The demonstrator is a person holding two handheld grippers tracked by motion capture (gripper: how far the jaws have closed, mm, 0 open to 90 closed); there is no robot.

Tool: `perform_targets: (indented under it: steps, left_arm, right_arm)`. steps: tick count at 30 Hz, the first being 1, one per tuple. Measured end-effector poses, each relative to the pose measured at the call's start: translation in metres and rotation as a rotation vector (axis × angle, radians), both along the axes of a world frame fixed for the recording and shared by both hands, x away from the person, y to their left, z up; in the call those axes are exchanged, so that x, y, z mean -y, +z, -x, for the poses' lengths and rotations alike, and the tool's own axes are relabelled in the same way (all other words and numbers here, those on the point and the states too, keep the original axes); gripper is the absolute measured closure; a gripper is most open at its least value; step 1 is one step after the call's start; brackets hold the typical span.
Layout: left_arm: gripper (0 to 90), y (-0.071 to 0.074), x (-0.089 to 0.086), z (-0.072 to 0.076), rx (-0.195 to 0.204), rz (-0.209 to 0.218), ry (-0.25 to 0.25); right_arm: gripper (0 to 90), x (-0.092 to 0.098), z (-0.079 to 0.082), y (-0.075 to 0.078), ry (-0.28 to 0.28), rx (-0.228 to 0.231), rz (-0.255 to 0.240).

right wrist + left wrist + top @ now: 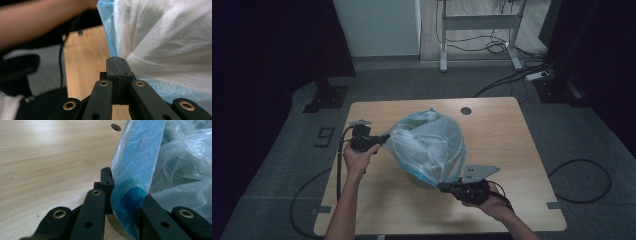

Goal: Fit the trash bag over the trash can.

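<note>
I am holding a translucent plastic bag (429, 145) with a blue rim stretched between my two claws above the wooden table (502, 130). My left claw (382, 139) is clamping the bag's blue edge (132, 182): in the left gripper view the folded blue film is running up from between my jaws, which are pressing tight on it, and the pale body of the bag is billowing off to the right of them. Beyond that claw, a round hole (116, 127) is sitting in the tabletop.

My right claw (443, 187) is pointing at the bag's lower rim. In the right gripper view (117, 61) its jaws are standing fully together, and the blue edge (110, 37) is rising directly from their tips; whether any film is actually caught between them I cannot tell. The bag is swelling up and to the right of this claw, and my other forearm (37, 22) is crossing behind it.
</note>
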State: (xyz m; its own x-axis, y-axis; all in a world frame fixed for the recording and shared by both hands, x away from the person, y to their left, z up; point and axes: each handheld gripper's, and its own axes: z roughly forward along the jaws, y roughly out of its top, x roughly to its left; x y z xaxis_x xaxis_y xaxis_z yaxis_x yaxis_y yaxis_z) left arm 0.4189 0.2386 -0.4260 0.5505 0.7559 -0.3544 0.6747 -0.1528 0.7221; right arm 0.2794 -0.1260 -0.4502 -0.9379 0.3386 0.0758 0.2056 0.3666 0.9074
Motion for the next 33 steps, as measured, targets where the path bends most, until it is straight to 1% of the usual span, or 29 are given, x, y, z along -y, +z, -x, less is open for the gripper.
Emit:
perform_targets:
  steps: [2, 4, 5, 7, 8, 9, 10, 11, 12, 13, 15, 17, 18, 19, 21, 22, 23, 25, 26, 28, 29, 31, 33]
  left_arm:
    - [85.7, -0.002, 0.0, -0.002, -0.011, -0.006, 0.0]
    - [85.6, -0.005, 0.0, -0.004, -0.022, -0.01, -0.002]
    - [85.4, -0.006, 0.001, -0.005, -0.024, -0.009, -0.002]
    - [85.3, -0.007, 0.002, -0.005, -0.023, -0.005, -0.006]
    - [85.3, -0.007, 0.002, -0.005, -0.02, -0.005, -0.006]
    - [85.3, -0.007, 0.002, -0.005, -0.015, -0.005, -0.005]
    - [85.5, -0.006, 0.003, -0.005, -0.011, -0.002, -0.006]
    - [85.4, -0.006, 0.003, -0.005, -0.008, 0.0, -0.005]
    - [85.5, -0.007, 0.002, -0.005, -0.004, 0.0, -0.006]
    - [85.4, -0.007, 0.002, -0.005, 0.002, 0.001, -0.004]
    - [85.1, -0.007, 0.001, -0.005, 0.019, 0.01, 0.004]
    - [84.6, -0.007, 0.0, -0.006, 0.034, 0.015, 0.017]
    - [84.5, -0.007, -0.001, -0.007, 0.04, 0.022, 0.026]
    - [84.4, -0.007, -0.001, -0.009, 0.043, 0.02, 0.032]
    - [84.5, -0.007, -0.003, -0.013, 0.046, 0.017, 0.047]
    - [84.7, -0.007, -0.003, -0.015, 0.044, 0.02, 0.054]
    - [84.7, -0.007, -0.003, -0.017, 0.039, 0.017, 0.056]
    - [84.7, -0.007, -0.001, -0.02, 0.034, 0.01, 0.053]
    - [84.7, -0.008, -0.001, -0.021, 0.033, 0.015, 0.052]
    - [84.7, -0.008, -0.001, -0.021, 0.031, 0.01, 0.045]
    - [84.6, -0.008, -0.001, -0.02, 0.032, 0.007, 0.042]
    - [85.1, -0.008, -0.001, -0.02, 0.035, 0.004, 0.036]
    - [87.3, -0.008, -0.001, -0.02, 0.038, 0.008, 0.035]
  right_arm:
    - [89.5, -0.002, -0.004, -0.01, -0.02, 0.008, 0.049]
    - [89.4, 0.0, -0.01, -0.019, -0.052, 0.004, 0.078]
    - [89.5, 0.002, -0.015, -0.024, -0.068, -0.007, 0.086]
    - [89.4, 0.007, -0.022, -0.034, -0.101, -0.032, 0.088]
    - [89.3, 0.01, -0.024, -0.038, -0.109, -0.043, 0.082]
    - [88.7, 0.012, -0.024, -0.038, -0.11, -0.043, 0.07]
    - [76.3, 0.014, -0.022, -0.036, -0.11, -0.034, 0.057]
    - [70.1, 0.016, -0.018, -0.031, -0.105, -0.022, 0.037]
    - [65.0, 0.02, -0.014, -0.024, -0.092, -0.012, 0.006]
    - [62.7, 0.025, -0.01, -0.015, -0.085, 0.009, -0.022]
    - [58.2, 0.034, -0.003, 0.003, -0.084, 0.049, -0.06]
    - [53.5, 0.044, -0.002, 0.02, -0.096, 0.078, -0.091]
    - [51.0, 0.049, -0.004, 0.027, -0.112, 0.087, -0.107]
    - [48.2, 0.056, -0.008, 0.033, -0.156, 0.096, -0.116]
    - [46.3, 0.063, -0.016, 0.034, -0.207, 0.096, -0.11]
    - [45.8, 0.066, -0.023, 0.031, -0.243, 0.102, -0.096]
    - [45.4, 0.068, -0.028, 0.028, -0.273, 0.099, -0.089]
    - [45.1, 0.074, -0.048, 0.015, -0.337, 0.046, -0.101]
    - [44.7, 0.075, -0.055, 0.009, -0.345, 0.024, -0.101]
    - [43.2, 0.074, -0.065, -0.001, -0.357, -0.012, -0.103]
    - [43.0, 0.073, -0.069, -0.004, -0.35, -0.033, -0.112]
    - [43.4, 0.072, -0.074, -0.009, -0.341, -0.053, -0.124]
    - [48.4, 0.071, -0.078, -0.012, -0.321, -0.065, -0.139]
